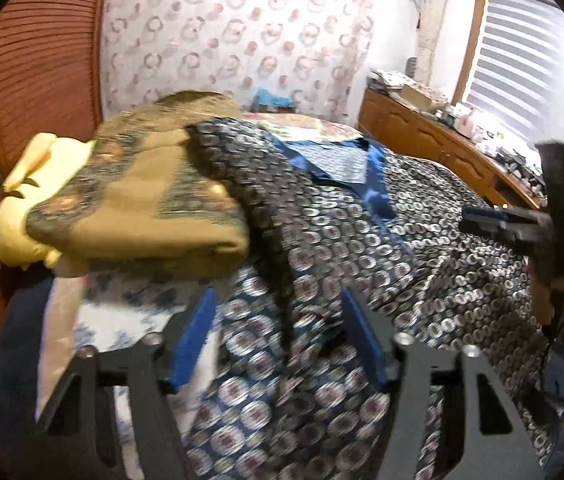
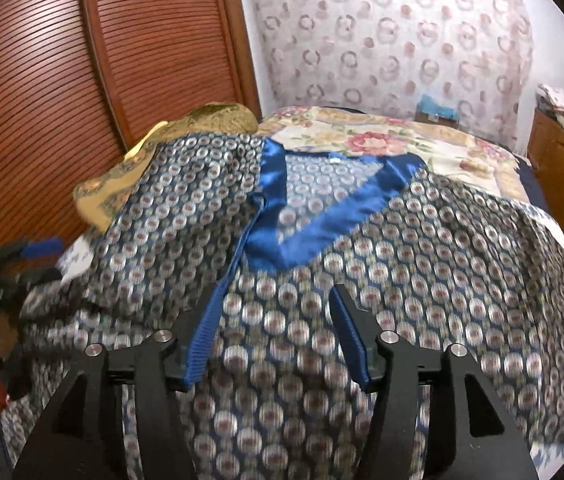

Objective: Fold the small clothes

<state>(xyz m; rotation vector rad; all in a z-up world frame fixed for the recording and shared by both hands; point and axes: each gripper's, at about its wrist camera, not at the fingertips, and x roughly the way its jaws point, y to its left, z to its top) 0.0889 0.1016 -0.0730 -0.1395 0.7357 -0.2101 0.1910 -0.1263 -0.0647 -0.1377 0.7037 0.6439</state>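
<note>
A dark blue garment point(image 1: 362, 240) with silver ring print and a shiny blue collar point(image 2: 282, 220) lies spread over the bed. My left gripper point(image 1: 277, 316) hovers low over its left part. The jaws stand apart, and a raised dark fold of the cloth point(image 1: 277, 248) runs between the blue pads point(image 1: 197, 336) without either pad pressing on it. My right gripper point(image 2: 273, 300) is open just above the garment's middle, below the collar, with nothing gripped. The right gripper point(image 1: 490, 220) also shows at the right of the left wrist view. Blurred, the left gripper point(image 2: 33, 250) appears at the right wrist view's left edge.
A folded olive patterned cloth point(image 1: 133, 200) on a yellow one point(image 1: 37, 168) sits at the garment's far left. A louvred wooden door point(image 2: 81, 60) stands left of the bed. A floral bedspread point(image 2: 382, 136) lies beyond, and a cluttered wooden dresser point(image 1: 434, 136) under a window blind point(image 1: 530, 60) lines the right.
</note>
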